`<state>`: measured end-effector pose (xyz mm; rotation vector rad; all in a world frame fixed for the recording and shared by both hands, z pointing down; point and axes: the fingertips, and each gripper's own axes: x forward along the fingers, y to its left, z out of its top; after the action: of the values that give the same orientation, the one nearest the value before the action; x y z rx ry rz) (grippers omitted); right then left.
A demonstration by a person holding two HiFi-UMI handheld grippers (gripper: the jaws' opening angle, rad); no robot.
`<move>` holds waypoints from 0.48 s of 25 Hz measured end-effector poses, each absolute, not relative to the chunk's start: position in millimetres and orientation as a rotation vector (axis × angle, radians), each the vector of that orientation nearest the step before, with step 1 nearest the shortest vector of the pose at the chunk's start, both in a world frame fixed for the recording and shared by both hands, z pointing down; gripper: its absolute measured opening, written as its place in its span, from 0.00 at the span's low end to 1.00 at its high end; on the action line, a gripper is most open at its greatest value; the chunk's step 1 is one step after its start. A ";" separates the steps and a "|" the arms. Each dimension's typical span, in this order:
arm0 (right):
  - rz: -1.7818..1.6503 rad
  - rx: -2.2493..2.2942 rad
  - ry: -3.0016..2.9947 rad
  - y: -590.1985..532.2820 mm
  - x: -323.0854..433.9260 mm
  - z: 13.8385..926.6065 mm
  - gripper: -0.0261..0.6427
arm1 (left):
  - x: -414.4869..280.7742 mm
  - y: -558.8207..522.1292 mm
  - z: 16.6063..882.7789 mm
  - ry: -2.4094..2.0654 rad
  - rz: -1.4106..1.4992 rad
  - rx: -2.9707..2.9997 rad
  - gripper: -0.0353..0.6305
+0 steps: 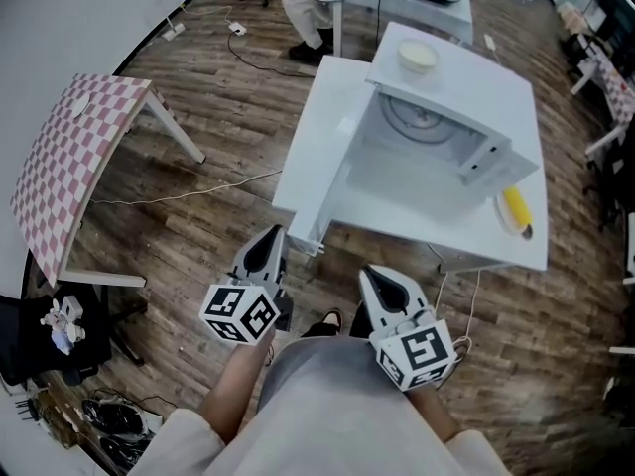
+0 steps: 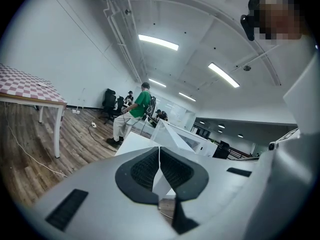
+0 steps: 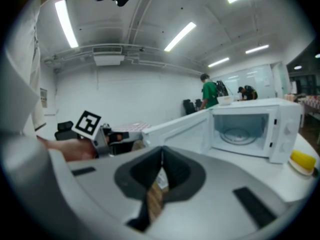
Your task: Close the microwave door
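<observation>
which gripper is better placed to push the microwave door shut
Probably left: the left gripper sits by the free edge of the open microwave door, while the right gripper is farther off.

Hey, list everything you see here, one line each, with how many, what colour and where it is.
microwave: one, white, on the white table, its door swung open
white table: one, white, under the microwave
bowl: one, cream, on top of the microwave
yellow item: one, yellow, on a small plate right of the microwave
checkered table: one, pink and white, far left
cable: one, white, on the wood floor between the tables
person: one, green shirt, in the background
left gripper: one, grey, fingers shut, empty
right gripper: one, grey, fingers shut, empty
</observation>
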<state>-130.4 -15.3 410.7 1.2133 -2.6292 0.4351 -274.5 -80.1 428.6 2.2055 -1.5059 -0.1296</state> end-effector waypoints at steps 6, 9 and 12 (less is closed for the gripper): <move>0.442 1.235 -2.623 -16.7 -129.9 411.4 0.07 | -266.1 -78.3 432.9 -1.463 -0.115 2.218 0.08; 0.444 1.238 -2.623 -16.5 -128.9 411.9 0.07 | -261.4 -76.4 433.4 -1.445 -0.117 2.219 0.08; 0.451 1.234 -2.622 -17.4 -127.9 412.7 0.07 | -257.3 -74.8 433.1 -1.428 -0.121 2.216 0.08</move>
<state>-127.9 -17.4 412.7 1.2341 -2.6219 0.4508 -257.3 -74.8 433.1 2.2156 -1.4279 -0.1214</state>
